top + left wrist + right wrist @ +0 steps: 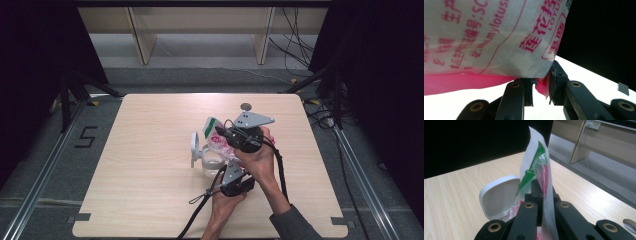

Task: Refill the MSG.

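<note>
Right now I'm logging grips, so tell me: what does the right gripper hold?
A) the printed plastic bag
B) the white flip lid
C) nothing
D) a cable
A: in the right gripper view, the right gripper is shut on the printed plastic bag.

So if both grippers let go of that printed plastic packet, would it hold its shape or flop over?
Probably flop. The packet looks like thin film: it creases where the right gripper pinches it and sags past the left gripper. It seems light. Its glossy film may also be slippery in the grip.
</note>
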The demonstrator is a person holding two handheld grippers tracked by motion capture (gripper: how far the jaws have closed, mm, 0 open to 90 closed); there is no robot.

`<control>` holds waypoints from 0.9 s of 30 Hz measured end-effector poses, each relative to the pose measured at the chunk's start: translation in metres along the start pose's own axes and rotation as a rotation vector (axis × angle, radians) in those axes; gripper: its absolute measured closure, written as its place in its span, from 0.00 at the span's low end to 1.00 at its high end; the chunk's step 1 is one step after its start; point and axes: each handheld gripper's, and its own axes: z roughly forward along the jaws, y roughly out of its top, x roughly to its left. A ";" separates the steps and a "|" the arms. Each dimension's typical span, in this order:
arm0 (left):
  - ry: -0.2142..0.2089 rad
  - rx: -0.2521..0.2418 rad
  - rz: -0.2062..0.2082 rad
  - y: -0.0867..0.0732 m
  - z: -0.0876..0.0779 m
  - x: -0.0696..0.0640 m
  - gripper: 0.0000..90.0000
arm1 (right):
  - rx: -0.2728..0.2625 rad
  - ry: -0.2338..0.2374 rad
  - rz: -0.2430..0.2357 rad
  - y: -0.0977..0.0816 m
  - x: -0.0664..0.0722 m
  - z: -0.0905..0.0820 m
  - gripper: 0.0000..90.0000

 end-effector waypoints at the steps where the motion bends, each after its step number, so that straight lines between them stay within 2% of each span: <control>1: 0.011 0.006 0.001 0.001 -0.001 -0.001 0.84 | 0.000 0.000 0.000 0.000 0.000 0.000 1.00; 2: 0.015 0.012 0.004 0.001 -0.001 -0.001 0.84 | 0.005 0.002 -0.004 0.000 0.001 0.001 1.00; 3: -0.004 -0.017 -0.002 0.000 0.000 0.000 0.84 | 0.000 -0.007 0.007 0.001 0.003 0.001 1.00; 4: 0.007 -0.002 0.000 0.001 -0.001 0.000 0.84 | -0.002 -0.006 0.000 0.001 0.004 0.002 1.00; 5: -0.006 -0.010 -0.002 0.001 0.000 0.001 0.84 | 0.008 -0.007 0.001 0.001 0.004 0.002 1.00; 7: -0.006 -0.013 -0.006 0.001 -0.001 0.000 0.84 | 0.000 -0.007 -0.020 0.002 0.004 0.004 1.00; 8: -0.008 -0.021 -0.011 0.001 -0.001 0.000 0.84 | 0.013 0.006 -0.026 0.003 0.003 0.003 1.00; 12: -0.011 -0.023 -0.013 0.001 0.000 -0.001 0.84 | 0.022 -0.008 -0.034 0.003 0.004 0.005 1.00; 15: -0.004 -0.016 -0.012 0.000 0.000 -0.001 0.84 | 0.022 -0.005 -0.027 0.002 0.004 0.008 1.00; 16: -0.014 -0.022 -0.015 0.000 0.001 0.000 0.84 | 0.029 -0.001 -0.032 0.002 0.003 0.008 1.00; 17: -0.003 -0.016 -0.016 0.001 0.000 -0.001 0.84 | 0.030 -0.002 -0.023 0.002 0.004 0.008 1.00; 20: -0.017 -0.028 -0.017 0.001 0.001 -0.001 0.84 | 0.022 -0.007 -0.032 0.002 0.003 0.009 1.00; 27: -0.003 -0.010 -0.008 0.001 0.000 -0.001 0.84 | 0.032 0.006 -0.007 0.002 0.003 0.009 1.00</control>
